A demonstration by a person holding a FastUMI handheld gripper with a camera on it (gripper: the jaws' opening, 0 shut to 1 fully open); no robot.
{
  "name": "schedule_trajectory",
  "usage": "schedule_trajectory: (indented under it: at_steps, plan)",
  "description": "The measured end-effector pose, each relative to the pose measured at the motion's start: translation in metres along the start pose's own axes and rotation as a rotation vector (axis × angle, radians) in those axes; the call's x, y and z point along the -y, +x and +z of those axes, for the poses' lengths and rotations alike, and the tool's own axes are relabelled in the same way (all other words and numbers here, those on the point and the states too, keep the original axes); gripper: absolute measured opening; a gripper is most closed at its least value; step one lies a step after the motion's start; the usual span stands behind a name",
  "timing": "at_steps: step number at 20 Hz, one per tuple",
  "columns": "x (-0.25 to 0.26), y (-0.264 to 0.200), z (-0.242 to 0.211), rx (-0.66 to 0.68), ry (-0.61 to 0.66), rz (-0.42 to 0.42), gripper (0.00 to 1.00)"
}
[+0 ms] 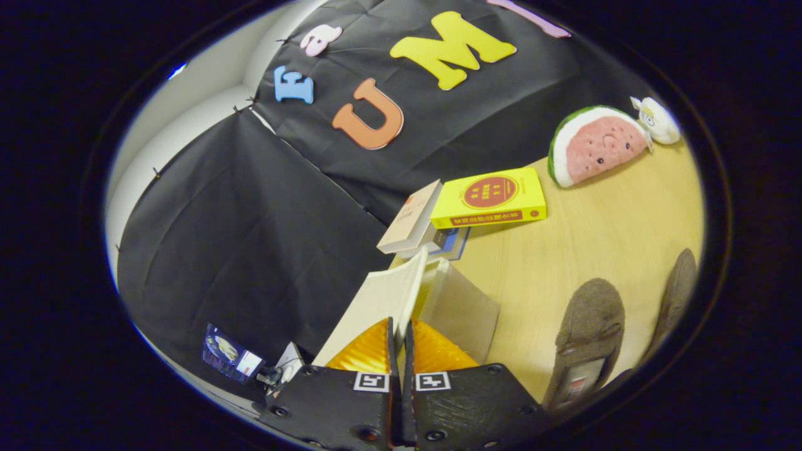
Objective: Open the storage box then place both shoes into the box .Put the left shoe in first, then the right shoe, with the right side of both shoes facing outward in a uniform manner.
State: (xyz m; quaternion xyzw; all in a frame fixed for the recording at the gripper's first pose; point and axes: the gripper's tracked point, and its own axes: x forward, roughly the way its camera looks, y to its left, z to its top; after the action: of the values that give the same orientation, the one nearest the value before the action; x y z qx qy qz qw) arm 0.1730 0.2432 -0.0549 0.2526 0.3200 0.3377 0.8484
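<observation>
Storage box (460,307): translucent, on the wooden table (564,250), just ahead of the fingers, its white lid (382,300) swung up on the left side.
Gripper (400,335): orange fingers pressed together with a thin slit between; whether they pinch the lid's edge cannot be told.
Books (489,199): yellow one leaning on a small stack beyond the box.
Shoes (589,332): two brown slippers right of the box, side by side.
Watermelon plush (592,147): far right, by the wall.

Tool (400,341) fingers hide lid's (382,300) lower edge and part of storage box (460,307). Farther shoe (677,294) cut off at rim. Lower books (451,241) mostly hidden under yellow book (492,197). Small device (232,357), possibly screen, too blurred to tell.
</observation>
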Motion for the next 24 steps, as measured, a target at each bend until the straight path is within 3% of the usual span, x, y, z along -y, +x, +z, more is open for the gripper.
schedule_trajectory:
  at_steps: [9,18,19,22,24]
  plan:
    - [-0.104,0.009,0.042,0.028,-0.016,0.023,0.01]
    - [-0.211,0.077,0.047,0.014,-0.051,0.074,0.02]
    - [-0.218,0.086,0.048,0.01,-0.056,0.075,0.08]
    - [-0.239,0.107,0.039,-0.001,-0.077,0.088,0.08]
    - [-0.257,0.122,0.033,-0.008,-0.103,0.117,0.13]
